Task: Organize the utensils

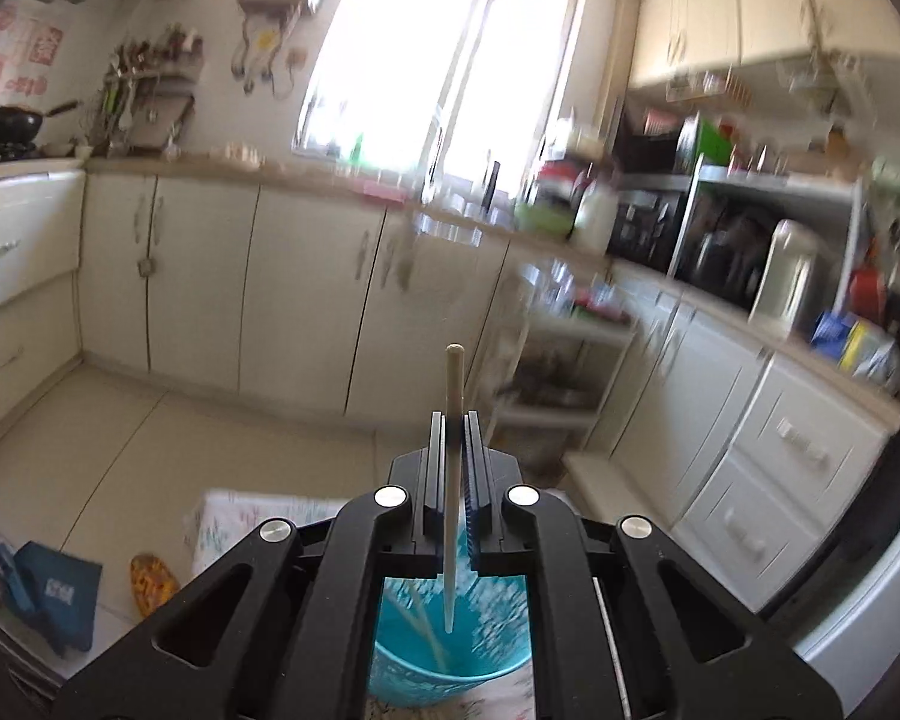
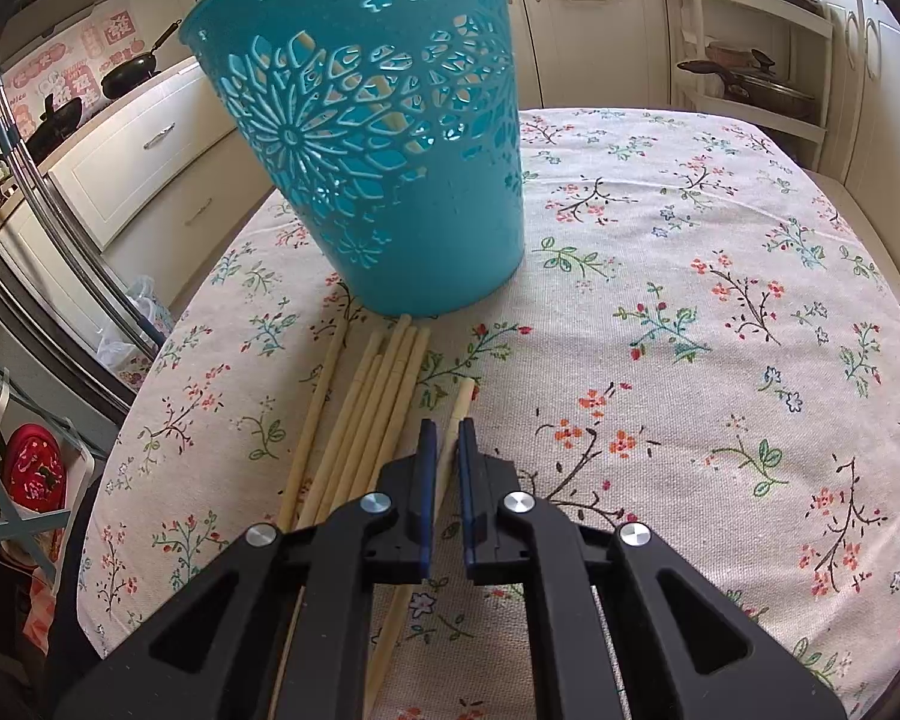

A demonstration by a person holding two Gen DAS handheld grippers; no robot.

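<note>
A: While the left tongs [image 1: 455, 420] hang above the teal basket [image 1: 450, 654], what sits between them?

B: One pale chopstick [image 1: 452, 480], pinched between the two pads. It stands nearly upright in that view, its blunt end poking up past the fingertips and its thin end pointing down into the basket's mouth. At least one more stick leans inside the basket already.

A: And the right tongs [image 2: 444, 429]?

B: Pressed together on another chopstick [image 2: 450, 450], low over the floral tablecloth [image 2: 690, 300] that covers the tabletop. That stick runs lengthwise between the pads, its blunt end showing just ahead of the fingertips. I cannot tell whether it is lifted off the cloth.

A: Where are the rest?

B: A loose bundle of chopsticks [image 2: 366, 414] lies on the cloth just left of the right tongs, their far ends reaching almost to the foot of the basket. One stick lies a little apart on the left side of the bundle.

A: And the basket from that side?

B: It stands upright on the tabletop, near the far left part of the cloth, its wall cut through with flower patterns; a pale stick shows through the holes.
</note>
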